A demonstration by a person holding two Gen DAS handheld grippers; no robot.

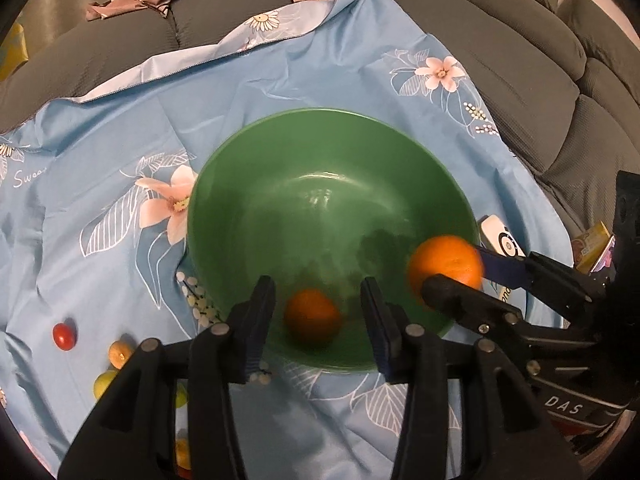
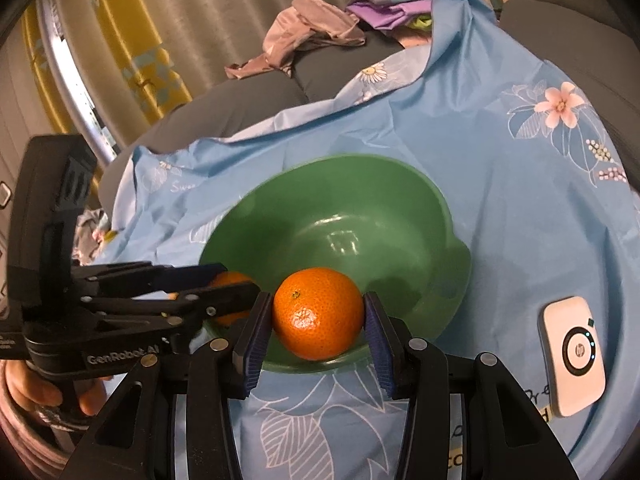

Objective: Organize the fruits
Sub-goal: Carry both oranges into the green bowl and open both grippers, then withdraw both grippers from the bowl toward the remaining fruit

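Observation:
A green bowl [image 1: 320, 168] sits on a blue flowered cloth; it also shows in the right wrist view [image 2: 400, 216]. My left gripper [image 1: 318, 314] is open over the bowl's near rim, and a blurred orange [image 1: 312, 316] lies between its fingers, not touching them. That orange [image 2: 232, 280] is partly hidden behind the left gripper [image 2: 236, 282] in the right wrist view. My right gripper [image 2: 318, 316] is shut on a second orange [image 2: 318, 312] over the bowl's near edge. In the left wrist view it [image 1: 454, 268] comes in from the right holding that orange [image 1: 444, 266].
Small fruits lie on the cloth at lower left: a red one [image 1: 64, 336], an orange-yellow one [image 1: 120, 352] and a yellow-green one [image 1: 104, 384]. A white device [image 2: 574, 354] lies right of the bowl. Grey sofa cushions [image 1: 540, 80] and loose clothes [image 2: 312, 32] lie behind.

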